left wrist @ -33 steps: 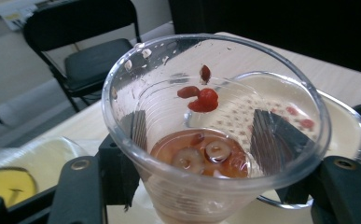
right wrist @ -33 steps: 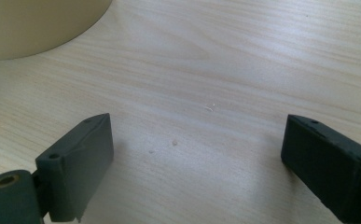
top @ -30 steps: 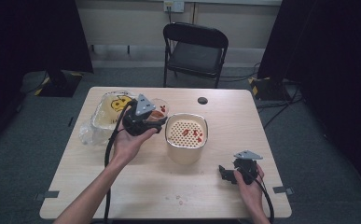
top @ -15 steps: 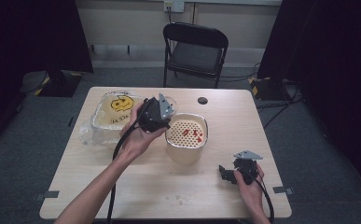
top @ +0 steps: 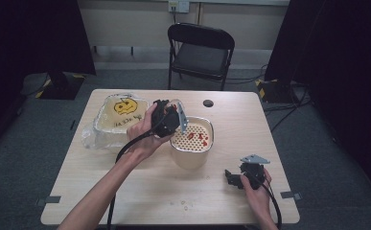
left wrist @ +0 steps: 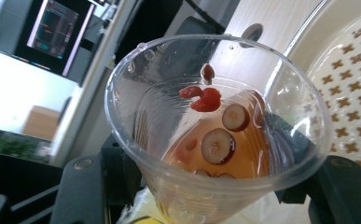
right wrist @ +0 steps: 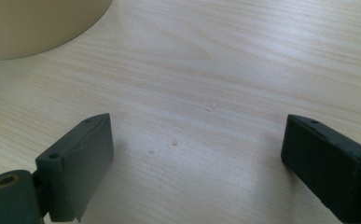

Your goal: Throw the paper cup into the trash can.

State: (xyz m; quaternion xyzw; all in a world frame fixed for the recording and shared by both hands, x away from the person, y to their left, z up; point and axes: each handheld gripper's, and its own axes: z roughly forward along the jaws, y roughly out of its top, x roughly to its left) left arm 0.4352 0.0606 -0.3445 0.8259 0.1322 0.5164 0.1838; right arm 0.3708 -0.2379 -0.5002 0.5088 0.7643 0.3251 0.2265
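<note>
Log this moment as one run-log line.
left tongs: shut on clear cup, tilted beside strainer bowl | cup: amber liquid, red bits | right tongs: open, low over table

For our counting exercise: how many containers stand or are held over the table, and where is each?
3. A foil tray at the table's left, a cream bowl with a perforated strainer near the middle, and a clear plastic cup tilted beside that bowl in the left gripper.

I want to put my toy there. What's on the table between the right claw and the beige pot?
Nothing but bare table in the high view between the right claw and the pot; its own view adds crumbs.
</note>
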